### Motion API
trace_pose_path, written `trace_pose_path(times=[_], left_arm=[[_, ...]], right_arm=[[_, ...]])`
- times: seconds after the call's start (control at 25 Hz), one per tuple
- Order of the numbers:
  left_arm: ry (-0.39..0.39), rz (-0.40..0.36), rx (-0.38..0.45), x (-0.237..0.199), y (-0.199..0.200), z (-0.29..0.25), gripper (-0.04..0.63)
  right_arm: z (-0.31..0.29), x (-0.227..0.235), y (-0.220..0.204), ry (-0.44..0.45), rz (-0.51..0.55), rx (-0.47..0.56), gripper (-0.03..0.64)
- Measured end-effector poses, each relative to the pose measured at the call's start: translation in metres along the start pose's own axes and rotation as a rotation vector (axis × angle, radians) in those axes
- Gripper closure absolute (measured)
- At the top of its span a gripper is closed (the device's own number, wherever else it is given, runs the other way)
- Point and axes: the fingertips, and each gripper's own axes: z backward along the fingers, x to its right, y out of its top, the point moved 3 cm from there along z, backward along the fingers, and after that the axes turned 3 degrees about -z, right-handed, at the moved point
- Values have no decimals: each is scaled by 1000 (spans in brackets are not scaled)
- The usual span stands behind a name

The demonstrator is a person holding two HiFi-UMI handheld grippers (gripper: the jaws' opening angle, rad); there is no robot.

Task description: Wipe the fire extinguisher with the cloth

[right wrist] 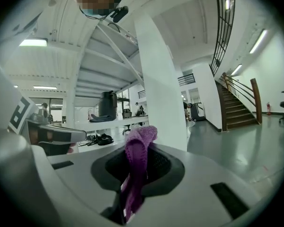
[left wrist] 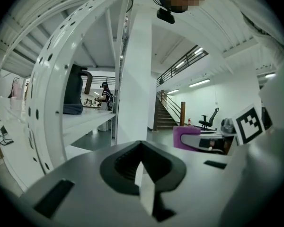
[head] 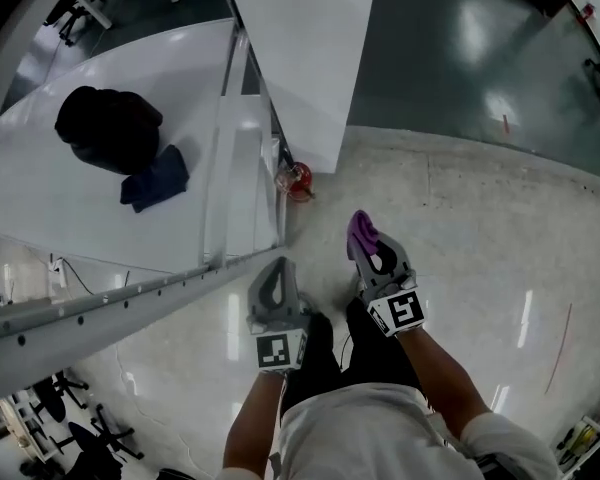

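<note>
A small red fire extinguisher [head: 296, 180] stands on the floor at the foot of a white pillar [head: 300, 58], ahead of both grippers. My right gripper [head: 366, 242] is shut on a purple cloth [head: 359, 231], which sticks up from between its jaws [right wrist: 138, 156]. It hangs short of the extinguisher and to its right. My left gripper [head: 275, 271] is beside it, shut with nothing between its jaws [left wrist: 141, 168]. The left gripper view shows the cloth [left wrist: 184, 137] at its right. Neither gripper view shows the extinguisher at the pillar.
A white table [head: 40, 188] at the left carries a black bag [head: 108, 128] and a dark blue cloth [head: 155, 178]. A white perforated frame beam [head: 100, 308] runs along its near edge. Office chairs [head: 80, 438] stand at the lower left. Stairs [right wrist: 236, 108] rise further off.
</note>
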Motion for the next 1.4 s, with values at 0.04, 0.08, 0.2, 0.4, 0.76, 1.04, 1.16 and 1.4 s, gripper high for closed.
trace_pose_path(times=[0.04,0.08,0.2,0.4,0.76,1.04,1.16,1.4], left_arm=[[-3,0,-4,-4,-9,-7,591],[-6,1,-7,-7,-19,-14,591],[-18,9,-28,-10,-47,-38,591],[-30,15,-20,2,-83,-69,591],[-133,33,-33,10,-189,-104,591],[-162,25,-60,-10,-286,-139,591],[-157,33,-52,-13,-326,-149,591],[-136,37,-19,-20,-406,-170,591]], right_arm=[[-10,3,-8,-5,1,5,561],[-19,6,-16,-8,3,11,561],[-42,18,-41,-18,1,17,561],[-61,35,-83,-17,-17,1,560],[-102,45,-177,-65,-27,4,560],[-129,59,-290,-134,-51,-6,561],[-147,70,-347,-141,-60,-24,560],[-176,99,-470,-170,-93,-24,560]])
